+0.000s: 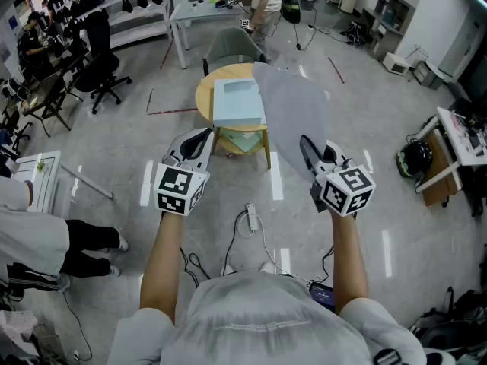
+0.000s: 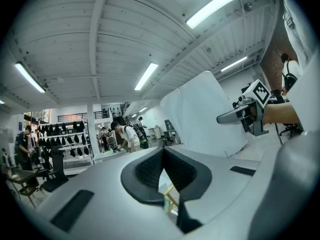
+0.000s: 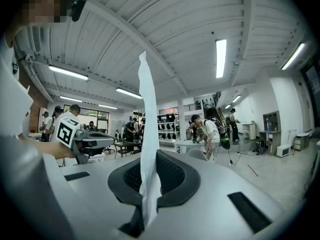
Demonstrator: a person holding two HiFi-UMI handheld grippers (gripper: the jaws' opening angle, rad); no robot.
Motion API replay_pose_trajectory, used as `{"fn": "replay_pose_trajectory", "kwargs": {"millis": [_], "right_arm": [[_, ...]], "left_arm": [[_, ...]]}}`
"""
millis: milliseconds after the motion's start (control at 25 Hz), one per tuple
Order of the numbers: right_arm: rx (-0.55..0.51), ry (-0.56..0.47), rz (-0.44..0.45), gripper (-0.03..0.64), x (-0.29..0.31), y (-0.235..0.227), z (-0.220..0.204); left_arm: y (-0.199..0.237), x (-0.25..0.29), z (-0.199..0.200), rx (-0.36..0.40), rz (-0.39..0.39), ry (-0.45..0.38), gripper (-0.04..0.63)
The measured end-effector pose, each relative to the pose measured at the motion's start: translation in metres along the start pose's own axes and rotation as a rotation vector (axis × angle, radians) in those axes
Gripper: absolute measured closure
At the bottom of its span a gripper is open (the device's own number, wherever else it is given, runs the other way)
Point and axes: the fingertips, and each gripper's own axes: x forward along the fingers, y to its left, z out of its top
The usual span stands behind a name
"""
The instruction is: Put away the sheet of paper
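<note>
A white sheet of paper [image 1: 293, 116] stands upright in the air, pinched at its lower edge by my right gripper [image 1: 306, 144], which is shut on it. In the right gripper view the paper [image 3: 147, 134] rises edge-on from between the closed pads. My left gripper [image 1: 204, 135] hovers to the paper's left, apart from it, its jaws together and nothing between them. From the left gripper view the sheet [image 2: 200, 114] shows broadside, with the right gripper [image 2: 240, 115] at its right edge. Ahead and below stands a round wooden table [image 1: 204, 97] carrying a pale blue flat box [image 1: 238, 101].
A grey chair [image 1: 232, 48] stands behind the round table. Cables [image 1: 247, 223] lie on the floor near my feet. A black office chair [image 1: 103, 71] is at the left, a white table [image 1: 205, 14] at the back, a cluttered desk [image 1: 456, 139] at the right. A person's legs [image 1: 84, 242] are at the left.
</note>
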Motion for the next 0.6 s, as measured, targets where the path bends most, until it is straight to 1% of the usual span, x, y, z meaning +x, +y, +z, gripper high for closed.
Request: {"fn": "replay_pose_trajectory", "kwargs": {"millis": [240,360,600], "right_arm": [[0.019,-0.025,0.016,0.589,-0.007,-0.006,0.001],[0.033,-0.042,0.021,0.589,-0.011,-0.011,-0.001],[0.047,-0.025,0.010,0.589,-0.020,-0.034,-0.010]], "left_arm": [[-0.021,0.007,0.004,0.038,-0.039,-0.010,0.578],[-0.024,0.010,0.003,0.042,-0.040,-0.005,0.578],[-0.034,0.023,-0.002,0.033,-0.030,0.022,0.578]]}}
